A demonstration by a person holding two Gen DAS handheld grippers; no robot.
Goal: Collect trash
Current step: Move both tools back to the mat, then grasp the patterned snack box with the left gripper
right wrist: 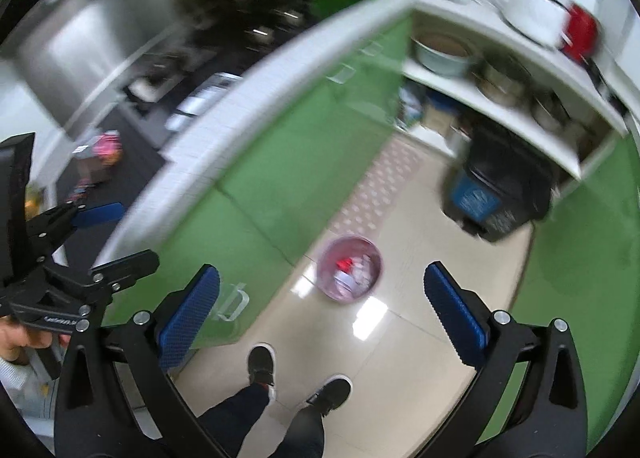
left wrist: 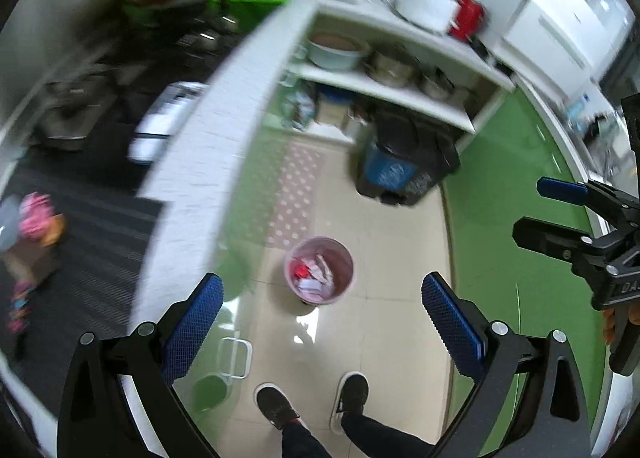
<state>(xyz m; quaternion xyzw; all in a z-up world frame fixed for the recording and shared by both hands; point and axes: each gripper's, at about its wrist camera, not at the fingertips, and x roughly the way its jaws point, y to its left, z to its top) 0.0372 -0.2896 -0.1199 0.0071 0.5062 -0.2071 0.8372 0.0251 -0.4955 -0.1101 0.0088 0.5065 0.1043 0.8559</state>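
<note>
- Left wrist view: left claw (left wrist: 322,306), pads wide apart, holding nothing. Pink bin (left wrist: 319,270) stands on the tiled floor (left wrist: 400,242), straight ahead and below, framed between the two pads; paper and a red scrap lie inside. Shoes (left wrist: 312,402) sit just short of it. Dark bin (left wrist: 404,165) stands farther on, under the shelf (left wrist: 384,89). Right claw (left wrist: 552,213) shows at the right edge, also apart and empty.
- Right wrist view: right claw (right wrist: 322,298), pads wide apart, empty. Pink bin (right wrist: 351,268) lies ahead and below, slightly right of centre between the pads, well apart from them. Left claw (right wrist: 108,234) sits at the left edge, open.
- Judgement: neither claw is plainly nearer; both must drop to the rim, which is round and offers no long axis.
</note>
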